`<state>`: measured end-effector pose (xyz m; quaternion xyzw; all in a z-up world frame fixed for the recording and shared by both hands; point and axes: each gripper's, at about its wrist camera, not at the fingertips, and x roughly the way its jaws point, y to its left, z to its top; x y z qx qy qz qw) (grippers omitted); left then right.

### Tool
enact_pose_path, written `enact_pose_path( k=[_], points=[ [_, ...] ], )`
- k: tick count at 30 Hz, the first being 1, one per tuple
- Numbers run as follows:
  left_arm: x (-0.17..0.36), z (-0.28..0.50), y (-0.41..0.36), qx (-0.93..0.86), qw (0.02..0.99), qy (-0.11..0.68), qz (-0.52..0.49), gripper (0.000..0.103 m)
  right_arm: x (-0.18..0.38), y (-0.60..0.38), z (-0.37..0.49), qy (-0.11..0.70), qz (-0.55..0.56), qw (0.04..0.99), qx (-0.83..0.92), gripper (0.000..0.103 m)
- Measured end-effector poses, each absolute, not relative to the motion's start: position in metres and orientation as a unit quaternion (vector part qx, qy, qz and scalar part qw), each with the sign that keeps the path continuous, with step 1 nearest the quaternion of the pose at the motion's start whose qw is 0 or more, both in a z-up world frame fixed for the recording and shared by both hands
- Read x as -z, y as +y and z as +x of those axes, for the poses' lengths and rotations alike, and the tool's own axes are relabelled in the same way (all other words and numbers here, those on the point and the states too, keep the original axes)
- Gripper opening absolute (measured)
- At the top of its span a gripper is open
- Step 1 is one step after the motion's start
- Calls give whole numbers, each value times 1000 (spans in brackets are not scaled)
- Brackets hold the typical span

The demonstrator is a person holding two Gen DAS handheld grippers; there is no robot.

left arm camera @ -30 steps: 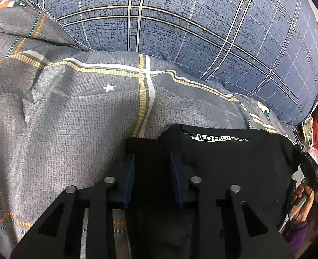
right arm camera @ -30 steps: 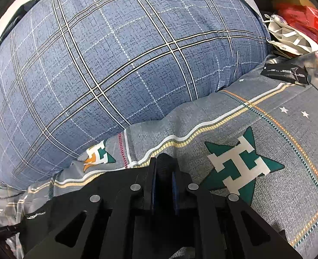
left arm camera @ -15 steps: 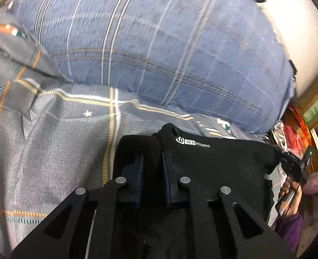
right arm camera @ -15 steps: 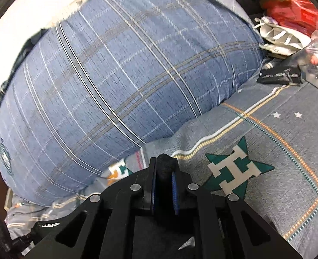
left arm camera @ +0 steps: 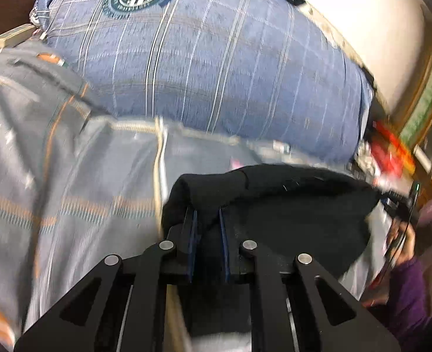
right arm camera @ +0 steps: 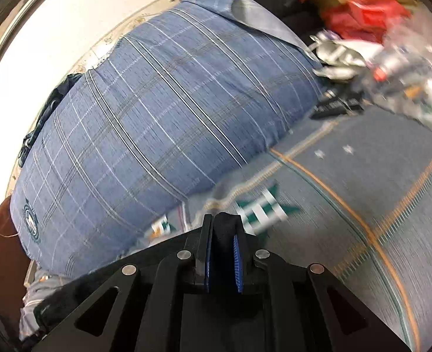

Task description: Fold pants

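The black pants hang stretched between my two grippers above a grey patterned bedsheet. My left gripper is shut on one end of the pants' top edge, which folds over its blue-padded fingers. My right gripper is shut on a bunch of the same black cloth, held clear of the sheet. The rest of the pants below the grippers is hidden.
A large blue plaid pillow fills the back of the bed; it also shows in the right wrist view. Red boxes and clutter sit at the far right. A person's hand in a purple sleeve is at the right edge.
Both grippers have risen and tilted up with the pants; the left one closed tighter on the cloth. The pillow and wall now fill more of each view, and the label is gone from sight.
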<state>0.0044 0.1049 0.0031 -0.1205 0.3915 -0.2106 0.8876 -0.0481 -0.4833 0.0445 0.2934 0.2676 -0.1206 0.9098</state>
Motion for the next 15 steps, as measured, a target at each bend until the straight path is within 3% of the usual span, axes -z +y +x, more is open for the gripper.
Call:
enact_pose_path(
  k=[4,6,11,14,15],
  points=[
    [22,-38,108,209,870,437,-90,1,-40,-483,-89,278,292,908,117,11],
    [29,-53,110,213,862,453,-75,1,-34,-486,-111,290,294,902,125,13],
    [18,-66,117,212,863,455,-54,1,-19,-499,-147,329,324,875,145,35],
    [1,-61,115,217,876,426,-53,2,-26,-502,-161,307,321,881,165,38],
    [-1,-57,111,220,878,422,-52,7,-30,-502,-162,295,324,884,164,38]
  ],
)
